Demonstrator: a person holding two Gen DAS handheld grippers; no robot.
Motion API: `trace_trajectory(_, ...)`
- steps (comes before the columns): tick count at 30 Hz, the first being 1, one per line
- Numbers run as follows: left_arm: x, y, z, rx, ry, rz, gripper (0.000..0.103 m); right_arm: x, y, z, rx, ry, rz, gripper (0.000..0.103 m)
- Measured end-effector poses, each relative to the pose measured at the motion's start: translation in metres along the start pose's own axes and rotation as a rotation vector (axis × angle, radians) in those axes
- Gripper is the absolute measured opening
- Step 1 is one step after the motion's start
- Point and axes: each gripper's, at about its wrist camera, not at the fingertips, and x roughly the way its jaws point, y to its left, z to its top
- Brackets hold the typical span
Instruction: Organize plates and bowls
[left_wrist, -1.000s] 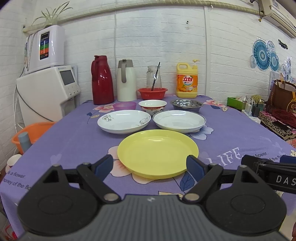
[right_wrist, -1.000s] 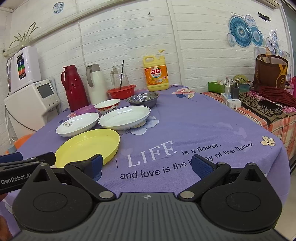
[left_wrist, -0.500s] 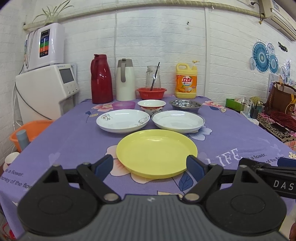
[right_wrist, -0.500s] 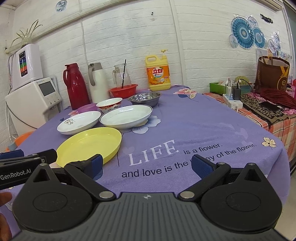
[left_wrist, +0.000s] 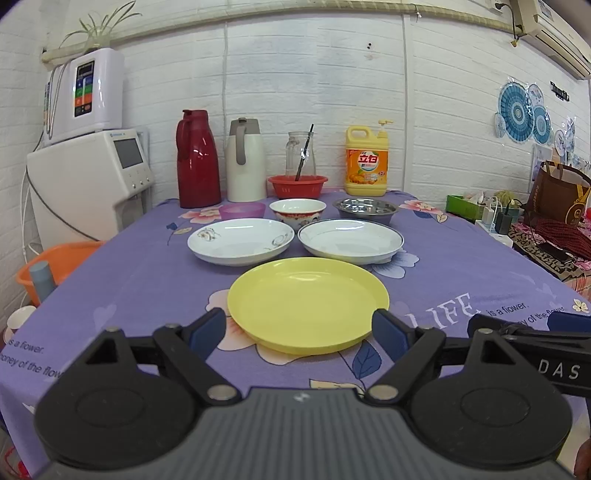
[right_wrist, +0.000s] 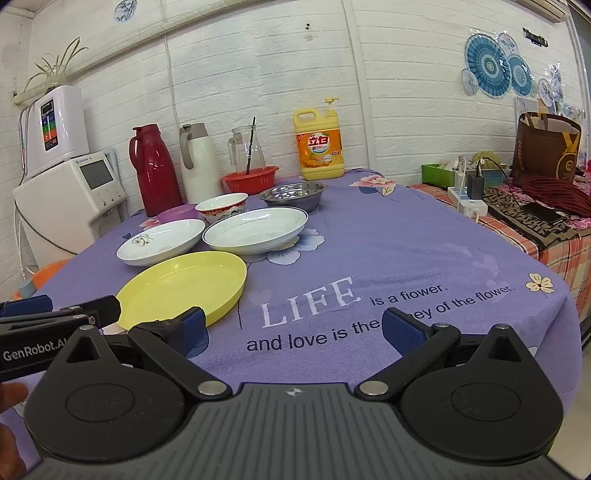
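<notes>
A yellow plate (left_wrist: 308, 302) lies nearest on the purple tablecloth, also in the right wrist view (right_wrist: 184, 286). Behind it lie a white flowered plate (left_wrist: 240, 240) and a white blue-rimmed plate (left_wrist: 351, 240). Further back stand a small purple bowl (left_wrist: 242, 211), a red-patterned bowl (left_wrist: 297, 212) and a steel bowl (left_wrist: 365, 208). My left gripper (left_wrist: 299, 334) is open and empty, hovering just short of the yellow plate's near rim. My right gripper (right_wrist: 293, 328) is open and empty, to the right of the yellow plate, over the printed text.
At the back stand a red thermos (left_wrist: 197, 158), a white thermos (left_wrist: 245, 158), a red basket (left_wrist: 297, 186) with a glass jug, and a yellow detergent bottle (left_wrist: 366, 162). A white appliance (left_wrist: 88, 184) is left of the table. A cluttered side table (right_wrist: 517, 210) is right.
Both grippers have risen slightly and tilted a little; the view of the table sits lower in frame. No dish has moved.
</notes>
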Motion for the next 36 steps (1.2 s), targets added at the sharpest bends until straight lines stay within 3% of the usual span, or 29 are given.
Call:
trace_trajectory(26, 0.003, 0.001, 0.000, -0.010, 0.014, -0.004, 0.085, 0.000, 0.001, -0.001, -0.006, 0.001, 0.004, 0.103)
trace_trajectory(36, 0.014, 0.017, 0.005, -0.059, 0.024, 0.008, 0.085, 0.005, 0.003, 0.001, -0.017, 0.019, 0.003, 0.103)
